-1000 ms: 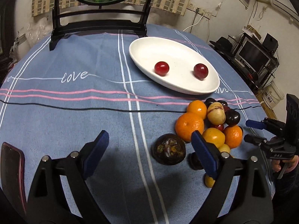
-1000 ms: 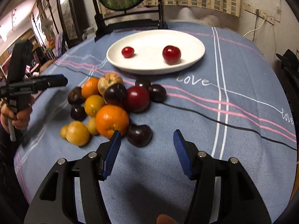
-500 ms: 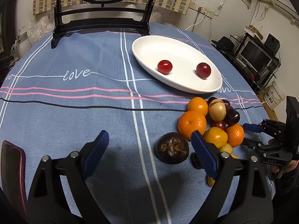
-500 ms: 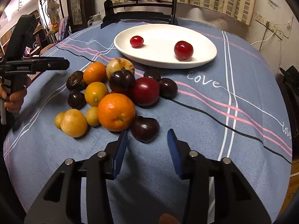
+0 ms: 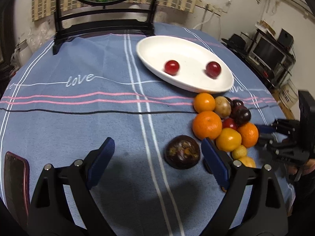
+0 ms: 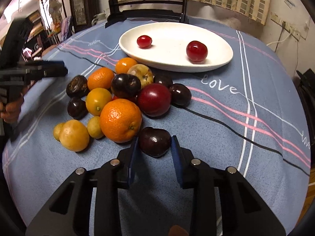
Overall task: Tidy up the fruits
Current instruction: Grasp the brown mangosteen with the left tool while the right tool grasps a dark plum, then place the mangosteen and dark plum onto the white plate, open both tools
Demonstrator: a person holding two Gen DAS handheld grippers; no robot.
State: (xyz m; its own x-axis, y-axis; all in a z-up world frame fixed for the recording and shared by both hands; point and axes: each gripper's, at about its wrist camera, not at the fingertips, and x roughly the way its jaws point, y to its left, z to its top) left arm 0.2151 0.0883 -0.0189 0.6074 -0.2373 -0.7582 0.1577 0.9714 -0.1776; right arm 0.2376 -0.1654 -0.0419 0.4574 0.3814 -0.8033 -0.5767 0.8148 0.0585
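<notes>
Between blue pads of right gripper [image 6: 154,147]: dark plum [image 6: 154,142], resting on blue tablecloth [image 6: 216,122] at near edge of fruit pile. Pads close on both its sides, contact uncertain. Just left of plum: large orange [image 6: 120,119]. Behind it: red plum [image 6: 154,100]. Farther back: white oval plate [image 6: 216,45] holding 2 red fruits. Left gripper [image 5: 157,153] spread wide, holding nothing, mangosteen [image 5: 182,151] beside its right pad. Phone [image 5: 14,179] at left table edge.

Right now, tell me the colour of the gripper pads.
Blue pads, clearest in the right wrist view.
</notes>
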